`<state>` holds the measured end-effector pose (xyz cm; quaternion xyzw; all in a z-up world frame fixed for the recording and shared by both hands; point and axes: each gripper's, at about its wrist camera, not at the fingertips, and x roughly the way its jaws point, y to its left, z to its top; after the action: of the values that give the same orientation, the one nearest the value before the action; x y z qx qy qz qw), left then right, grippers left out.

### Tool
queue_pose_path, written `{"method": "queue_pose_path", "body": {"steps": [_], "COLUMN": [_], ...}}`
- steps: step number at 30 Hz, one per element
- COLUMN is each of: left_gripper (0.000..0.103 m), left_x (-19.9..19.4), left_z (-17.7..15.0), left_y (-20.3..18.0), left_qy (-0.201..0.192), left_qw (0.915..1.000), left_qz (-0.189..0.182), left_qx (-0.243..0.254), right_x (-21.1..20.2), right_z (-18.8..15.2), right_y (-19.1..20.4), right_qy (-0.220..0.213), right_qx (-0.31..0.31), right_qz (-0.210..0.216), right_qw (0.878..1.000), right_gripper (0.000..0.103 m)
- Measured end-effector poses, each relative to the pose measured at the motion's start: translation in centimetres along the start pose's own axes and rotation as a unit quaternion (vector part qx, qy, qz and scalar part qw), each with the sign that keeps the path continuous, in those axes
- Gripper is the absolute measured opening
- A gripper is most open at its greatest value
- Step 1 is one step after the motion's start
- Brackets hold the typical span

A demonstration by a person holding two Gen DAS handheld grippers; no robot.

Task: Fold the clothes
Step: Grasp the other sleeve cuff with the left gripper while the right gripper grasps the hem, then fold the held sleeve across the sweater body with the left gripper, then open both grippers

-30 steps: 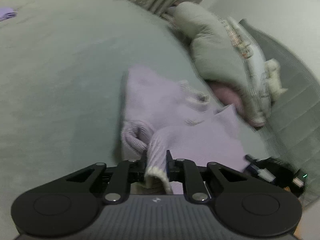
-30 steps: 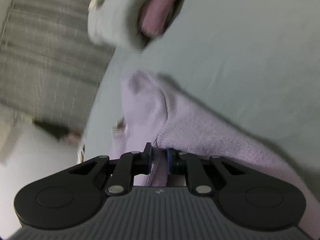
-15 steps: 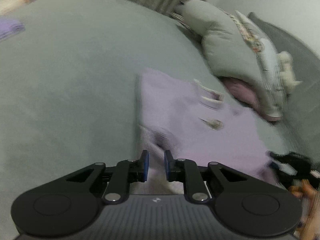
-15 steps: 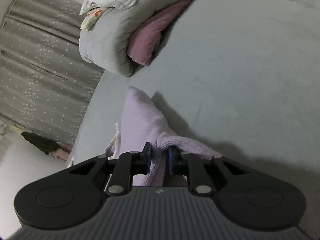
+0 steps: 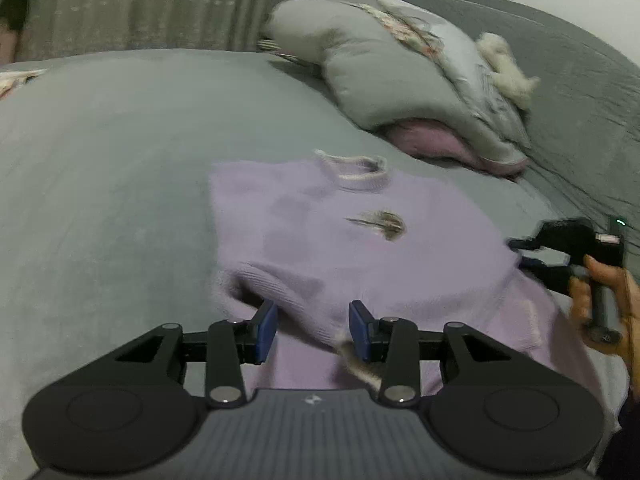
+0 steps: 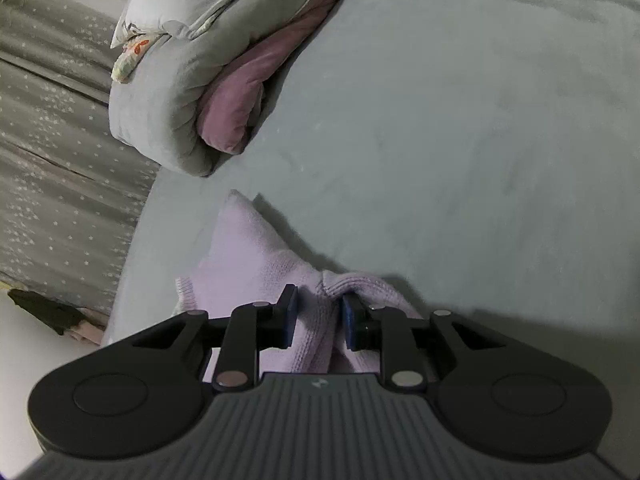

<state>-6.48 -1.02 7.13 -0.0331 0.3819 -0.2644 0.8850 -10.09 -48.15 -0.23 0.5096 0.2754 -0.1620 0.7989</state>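
Note:
A lilac knit sweater (image 5: pixel 320 232) lies front up on the grey bed, collar away from me, with a folded sleeve near its left hem. My left gripper (image 5: pixel 313 330) is open, its pads apart over the sleeve's cuff end, holding nothing. In the right wrist view the sweater (image 6: pixel 256 256) bunches between the pads. My right gripper (image 6: pixel 318 320) has its pads slightly apart around a fold of knit; it also shows in the left wrist view (image 5: pixel 532 252) at the sweater's right edge.
A rolled grey and pink duvet (image 5: pixel 400 80) with a patterned pillow lies at the head of the bed (image 5: pixel 100 140); it also shows in the right wrist view (image 6: pixel 192 92). A starred grey curtain (image 6: pixel 48 160) hangs beside the bed.
My left gripper let go of the ribbed cuff and opened wide. The sweater went from bunched to spread flat. My right gripper's pads loosened on the fold of knit.

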Motion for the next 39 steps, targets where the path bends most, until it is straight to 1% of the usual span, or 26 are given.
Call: {"method": "queue_pose_path", "body": {"steps": [3,4,7,8,9,10,11,12,14,15,17,18,20,21,24,26,27,28,29,30,31,33,34,35,38,39], "left_gripper": [0.046,0.047,0.047,0.041,0.037,0.026,0.015,0.009,0.008,0.008,0.008,0.008,0.008,0.008,0.008,0.008,0.009,0.015,0.022,0.024,0.029,0.035,0.035,0.035,0.026,0.022], "left_x": [1.7,2.3,3.6,3.6,3.5,3.4,3.3,3.1,2.4,2.2,2.2,2.3,2.3,2.4,1.8,1.0,0.5,0.0,-0.2,-0.4,-0.7,-0.8,-0.1,0.8,2.3,2.2], "left_z": [-0.5,-0.8,-1.6,-1.6,-1.6,-1.5,-1.4,-1.4,-1.1,-1.1,-1.3,-1.4,-1.6,-1.7,-1.5,-1.3,-1.2,-1.0,-0.9,-0.8,-0.6,-0.6,-0.7,-0.9,-1.1,-0.9], "left_y": [-0.4,-0.2,0.7,0.8,0.9,1.0,1.0,1.1,1.7,2.0,2.7,3.0,3.4,3.8,5.0,6.0,6.1,6.0,5.8,5.5,5.2,4.4,4.1,3.9,4.6,5.1], "left_qy": [0.025,0.034,0.048,0.045,0.042,0.039,0.037,0.034,0.03,0.031,0.039,0.043,0.049,0.053,0.056,0.051,0.042,0.031,0.025,0.018,0.009,-0.006,-0.001,0.009,0.015,0.013], "left_qw": [0.9997,0.9993,0.9979,0.9979,0.9979,0.998,0.998,0.998,0.9965,0.9963,0.9955,0.995,0.9944,0.9943,0.9938,0.9935,0.9937,0.9942,0.9946,0.9952,0.996,0.9973,0.9975,0.9968,0.9944,0.9932], "left_qz": [-0.002,0.0,0.016,0.025,0.03,0.034,0.037,0.041,0.072,0.075,0.082,0.085,0.09,0.089,0.086,0.076,0.071,0.068,0.067,0.065,0.062,0.046,0.049,0.066,0.086,0.088], "left_qx": [-0.004,-0.012,-0.04,-0.04,-0.038,-0.037,-0.036,-0.035,-0.028,-0.029,-0.028,-0.028,-0.023,-0.025,-0.043,-0.068,-0.077,-0.077,-0.074,-0.07,-0.064,-0.057,-0.052,-0.045,-0.059,-0.075], "right_x": [-0.6,-0.8,-1.6,-2.0,-2.8,-3.8,-5.0,-5.4,-5.4,-5.4,-3.9,-3.3,0.5,2.2,1.9,0.5,-0.2,-1.2,-1.8,-2.3,-2.4,-1.7,-0.6,1.1,0.6,-0.1], "right_z": [0.8,1.2,1.9,2.1,2.4,2.9,3.4,3.7,4.1,4.4,3.3,2.8,-0.3,-1.8,-2.5,-2.9,-3.0,-3.4,-3.6,-3.7,-3.7,-4.3,-5.3,-7.2,-9.6,-9.5], "right_y": [-0.8,-2.0,-3.0,-3.3,-3.2,-2.9,-2.5,-2.3,-1.1,-0.5,2.2,2.9,4.9,5.1,6.0,6.8,7.2,7.8,7.9,8.0,7.8,7.6,7.8,8.0,9.5,9.6], "right_qy": [0.016,0.022,0.022,0.02,-0.004,-0.032,-0.069,-0.082,-0.08,-0.078,-0.034,-0.018,0.094,0.12,0.094,0.054,0.033,0.003,0.005,0.011,0.046,0.115,0.154,0.177,0.142,0.132], "right_qx": [0.015,0.054,0.076,0.081,0.069,0.049,0.025,0.017,-0.012,-0.026,-0.089,-0.107,-0.182,-0.205,-0.236,-0.268,-0.284,-0.316,-0.323,-0.328,-0.306,-0.27,-0.274,-0.314,-0.39,-0.389], "right_qz": [0.024,0.042,0.036,0.031,0.013,-0.014,-0.045,-0.049,-0.005,0.018,0.065,0.069,0.053,0.024,-0.002,-0.02,-0.029,-0.045,-0.03,-0.013,0.037,0.111,0.108,0.045,0.005,0.011], "right_qw": [0.999,0.997,0.996,0.996,0.997,0.998,0.996,0.995,0.997,0.996,0.993,0.992,0.977,0.971,0.967,0.962,0.958,0.948,0.946,0.945,0.95,0.95,0.943,0.932,0.91,0.912], "right_gripper": [0.025,0.025,0.026,0.03,0.043,0.048,0.052,0.052,0.055,0.057,0.06,0.064,0.066,0.065,0.064,0.065,0.066,0.066,0.066,0.066,0.066,0.071,0.072,0.07,0.07,0.071]}}
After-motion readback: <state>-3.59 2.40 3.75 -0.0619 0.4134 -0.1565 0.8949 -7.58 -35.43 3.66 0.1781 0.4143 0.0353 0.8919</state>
